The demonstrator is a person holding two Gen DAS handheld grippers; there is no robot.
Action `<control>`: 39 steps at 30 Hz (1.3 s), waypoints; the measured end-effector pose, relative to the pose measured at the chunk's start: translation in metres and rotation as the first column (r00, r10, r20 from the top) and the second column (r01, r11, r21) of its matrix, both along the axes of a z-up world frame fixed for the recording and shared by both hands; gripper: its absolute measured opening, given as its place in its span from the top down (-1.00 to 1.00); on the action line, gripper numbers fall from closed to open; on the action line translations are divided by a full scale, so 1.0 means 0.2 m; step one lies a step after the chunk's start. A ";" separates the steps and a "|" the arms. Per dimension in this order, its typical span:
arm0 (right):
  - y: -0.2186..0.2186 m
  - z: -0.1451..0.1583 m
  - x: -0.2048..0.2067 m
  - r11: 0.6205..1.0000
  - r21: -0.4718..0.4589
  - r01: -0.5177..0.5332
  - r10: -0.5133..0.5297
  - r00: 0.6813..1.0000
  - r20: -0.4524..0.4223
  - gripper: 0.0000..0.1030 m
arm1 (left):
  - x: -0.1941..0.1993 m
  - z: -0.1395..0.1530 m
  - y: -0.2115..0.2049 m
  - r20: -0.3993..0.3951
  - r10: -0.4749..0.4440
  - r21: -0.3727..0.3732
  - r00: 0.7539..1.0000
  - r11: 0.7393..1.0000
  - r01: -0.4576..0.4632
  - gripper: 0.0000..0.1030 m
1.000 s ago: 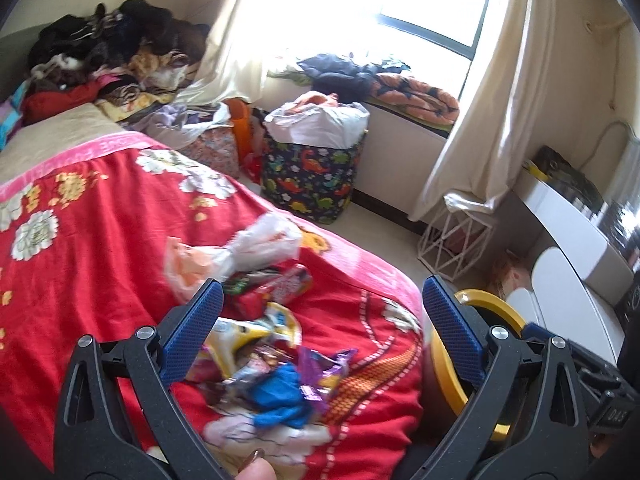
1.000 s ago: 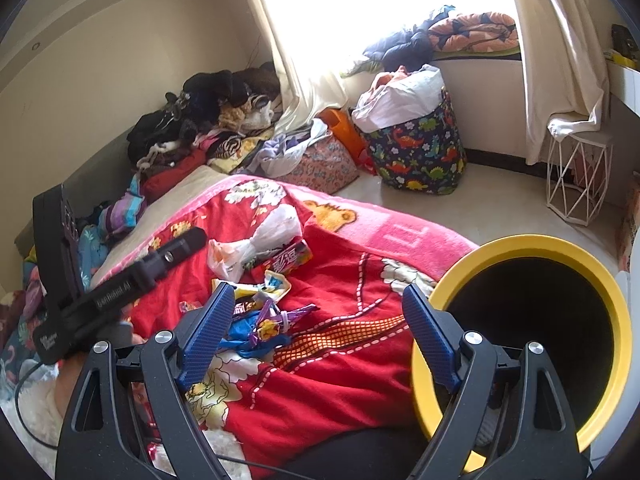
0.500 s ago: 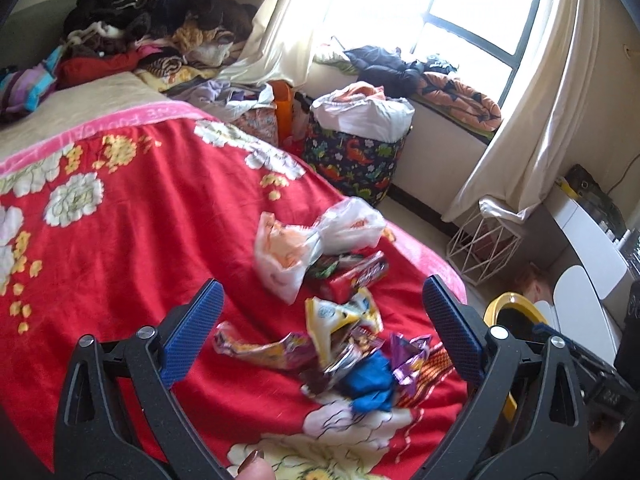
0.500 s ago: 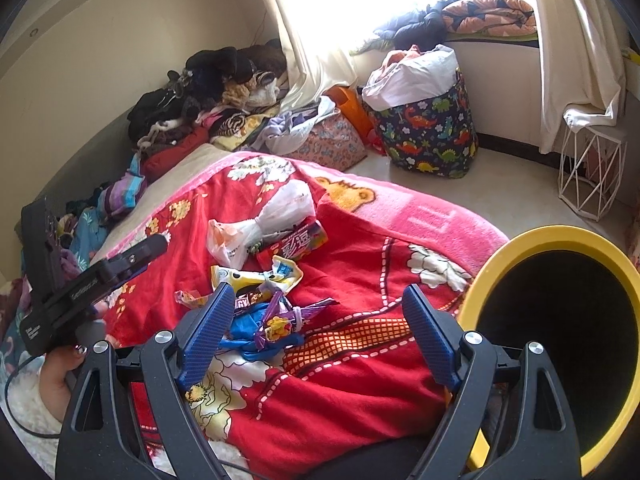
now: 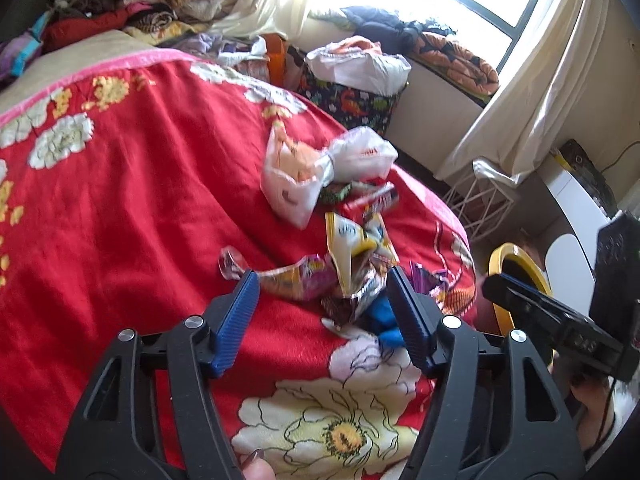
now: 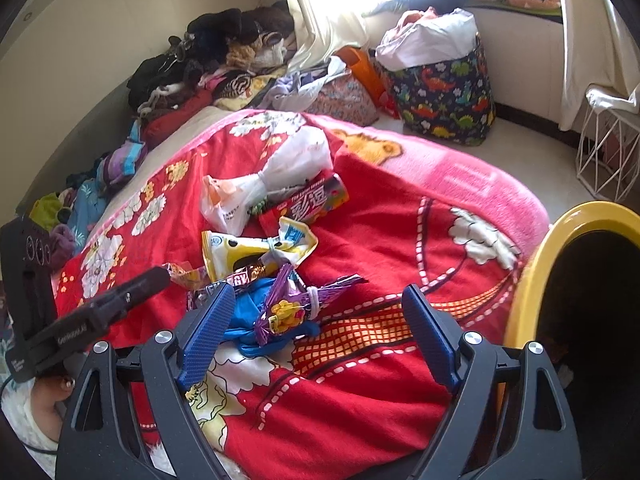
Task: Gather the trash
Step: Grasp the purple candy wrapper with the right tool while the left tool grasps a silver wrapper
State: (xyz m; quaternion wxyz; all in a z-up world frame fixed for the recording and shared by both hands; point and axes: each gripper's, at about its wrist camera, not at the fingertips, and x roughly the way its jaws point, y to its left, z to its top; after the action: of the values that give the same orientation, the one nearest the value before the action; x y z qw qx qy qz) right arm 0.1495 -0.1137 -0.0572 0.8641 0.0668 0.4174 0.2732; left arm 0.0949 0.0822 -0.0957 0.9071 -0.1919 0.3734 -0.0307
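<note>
A pile of snack wrappers lies on the red flowered blanket: a knotted white plastic bag, a yellow-white wrapper, a pink-orange wrapper, a blue wrapper and a purple wrapper. My left gripper is open, its blue fingers straddling the near edge of the pile, empty. My right gripper is open and empty, just in front of the blue and purple wrappers. A yellow-rimmed black bin stands at the bed's right edge.
A dinosaur-print laundry bag stands on the floor by the window. Clothes are heaped at the bed's far end. A white wire stand sits under the curtain. A white desk is at the right.
My left gripper has moved forward and down over the wrapper pile and its fingers have narrowed around it. My right gripper has shifted left, away from the bin, closer to the wrappers.
</note>
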 end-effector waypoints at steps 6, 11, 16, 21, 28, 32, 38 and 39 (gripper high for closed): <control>0.05 -0.07 0.07 1.000 0.004 -0.016 0.016 0.998 -0.057 -0.52 | 0.01 -0.05 -0.03 -0.028 -0.038 -0.009 0.999 0.999 0.038 -0.07; 0.08 -0.14 0.14 0.999 0.013 -0.031 0.032 0.992 -0.120 -0.49 | 0.03 -0.07 -0.04 -0.041 -0.055 -0.007 0.998 0.999 0.054 0.02; 0.10 -0.19 0.18 0.999 0.028 -0.040 0.044 0.986 -0.161 -0.30 | 0.06 -0.09 -0.06 -0.054 -0.065 -0.007 0.996 0.998 0.065 0.09; 0.12 -0.21 0.20 0.996 0.064 -0.068 0.078 0.981 -0.179 0.23 | 0.08 -0.10 -0.08 -0.058 -0.077 -0.009 0.995 0.997 0.076 0.28; 0.09 -0.16 0.14 0.995 0.073 -0.067 0.076 0.990 -0.117 0.32 | 0.09 -0.11 -0.13 -0.069 -0.096 -0.010 0.993 0.995 0.096 0.49; 0.04 -0.14 0.12 0.995 0.085 -0.048 0.057 0.993 -0.101 0.33 | 0.09 -0.12 -0.16 -0.077 -0.109 0.004 0.991 0.994 0.110 0.49; -0.02 -0.09 0.07 0.994 0.106 -0.038 0.046 0.996 -0.082 0.33 | 0.10 -0.14 -0.19 -0.115 -0.111 0.030 0.987 0.993 0.115 0.61; -0.02 -0.08 0.06 0.993 0.108 -0.038 0.047 0.996 -0.079 0.33 | 0.10 -0.14 -0.19 -0.113 -0.112 0.029 0.987 0.993 0.116 0.64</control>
State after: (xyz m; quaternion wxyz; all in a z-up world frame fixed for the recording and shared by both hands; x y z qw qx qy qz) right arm 0.1613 -0.1183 -0.0733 0.8355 0.1148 0.4386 0.3104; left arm 0.1149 0.0438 -0.1242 0.8849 -0.1557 0.4342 -0.0651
